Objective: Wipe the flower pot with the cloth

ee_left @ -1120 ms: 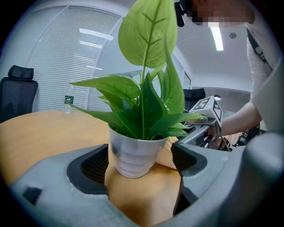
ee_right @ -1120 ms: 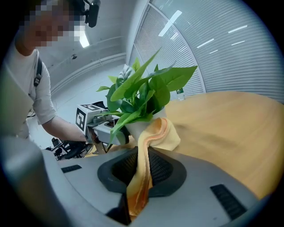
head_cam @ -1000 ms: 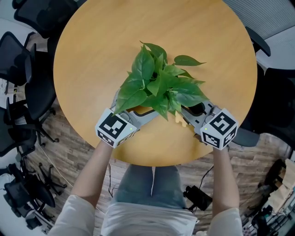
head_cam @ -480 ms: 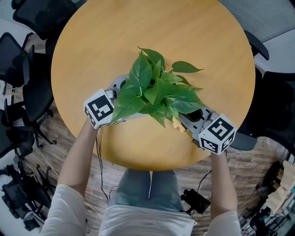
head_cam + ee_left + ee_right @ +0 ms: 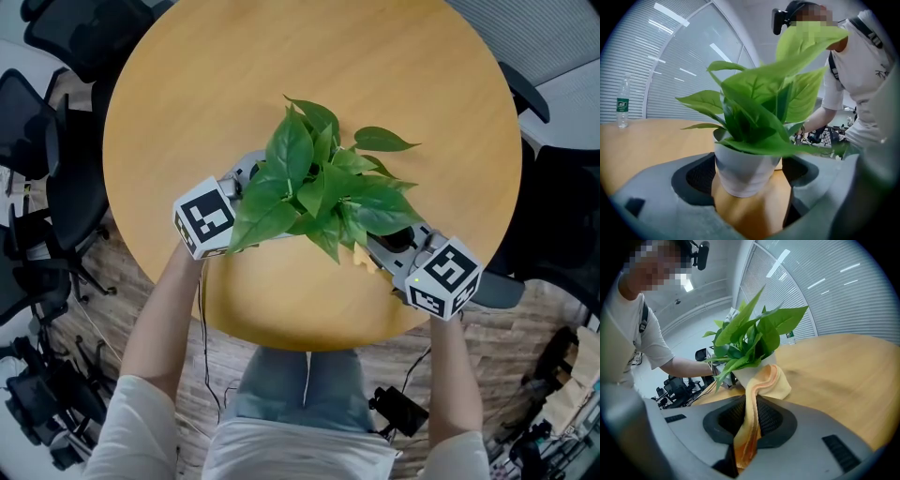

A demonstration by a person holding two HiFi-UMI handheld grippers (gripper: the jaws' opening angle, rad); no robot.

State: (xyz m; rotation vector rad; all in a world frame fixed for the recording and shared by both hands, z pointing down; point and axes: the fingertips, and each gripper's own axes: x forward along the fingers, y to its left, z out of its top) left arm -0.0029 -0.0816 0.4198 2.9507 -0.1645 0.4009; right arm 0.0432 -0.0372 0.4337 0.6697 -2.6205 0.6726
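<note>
A leafy green plant point(image 5: 319, 183) in a white flower pot point(image 5: 740, 168) stands on the round wooden table point(image 5: 187, 84). My left gripper point(image 5: 246, 173) reaches in from the plant's left, and its jaws close on the pot's sides point(image 5: 746, 183). From the near right, my right gripper point(image 5: 394, 239) is shut on a yellow-orange cloth point(image 5: 768, 380). The cloth runs out of its jaws point(image 5: 752, 404) and drapes against the pot's point(image 5: 754, 371) near side. A bit of the cloth point(image 5: 364, 255) shows under the leaves. In the head view the leaves hide the pot.
A plastic water bottle point(image 5: 622, 102) stands on the table's far side in the left gripper view. Black office chairs point(image 5: 37, 122) ring the table on the left, with another point(image 5: 525, 84) at the right. The table's near edge point(image 5: 309, 333) is just below the grippers.
My left gripper swung from the pot's front round to its left side, and the plant turned a little with it. The right gripper with the cloth barely shifted.
</note>
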